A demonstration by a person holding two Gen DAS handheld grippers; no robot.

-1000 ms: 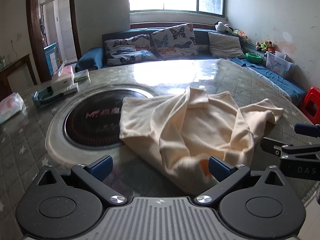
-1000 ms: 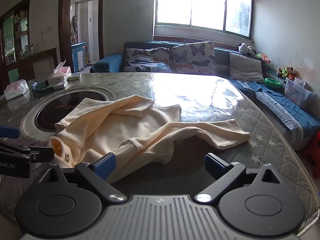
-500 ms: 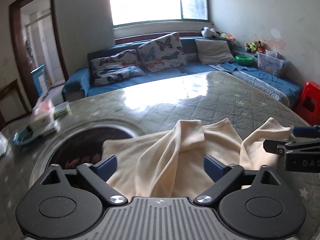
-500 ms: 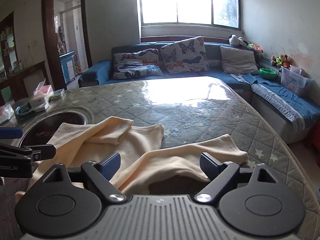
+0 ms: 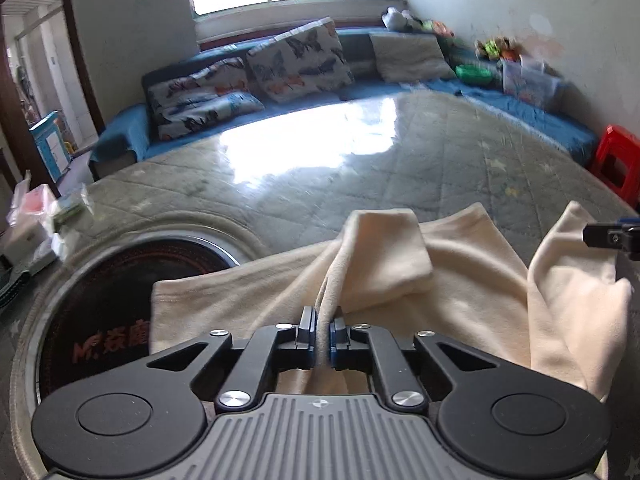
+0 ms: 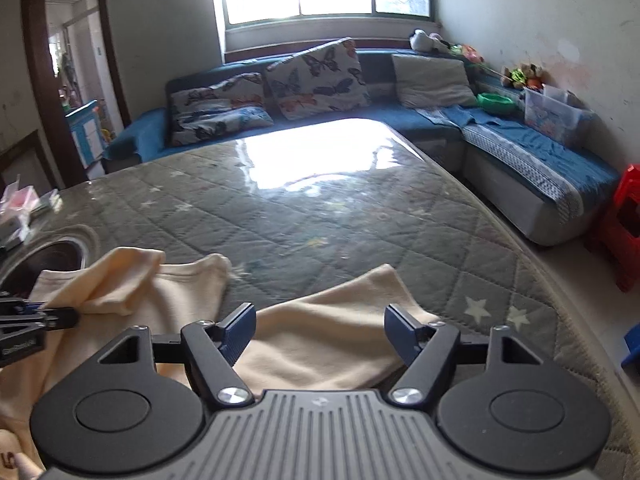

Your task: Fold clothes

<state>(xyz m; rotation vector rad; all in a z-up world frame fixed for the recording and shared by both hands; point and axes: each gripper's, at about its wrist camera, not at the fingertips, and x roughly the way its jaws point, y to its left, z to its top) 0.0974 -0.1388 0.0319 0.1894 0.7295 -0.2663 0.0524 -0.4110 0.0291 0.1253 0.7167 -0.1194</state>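
Note:
A cream long-sleeved garment [image 5: 452, 280] lies crumpled on the quilted grey table [image 5: 360, 176]. My left gripper [image 5: 323, 338] is shut on a raised fold of the garment near one sleeve [image 5: 384, 248]. In the right wrist view my right gripper [image 6: 319, 330] is open, its jaws straddling the other sleeve [image 6: 332, 332] of the garment [image 6: 168, 300] just above the cloth. The left gripper's tip [image 6: 44, 318] shows at the left edge there. The right gripper's tip [image 5: 612, 236] shows at the right edge of the left wrist view.
A round dark hotplate [image 5: 104, 300] is set in the table at the left, partly under the garment. Tissue packs and boxes [image 5: 36, 220] lie at the far left. A blue sofa with cushions [image 6: 320, 80] runs behind. A red stool [image 6: 624, 220] stands at the right.
My left gripper has moved forward and down and closed on a fold of the garment. My right gripper has dropped over the right sleeve, narrowed a little, and is still open.

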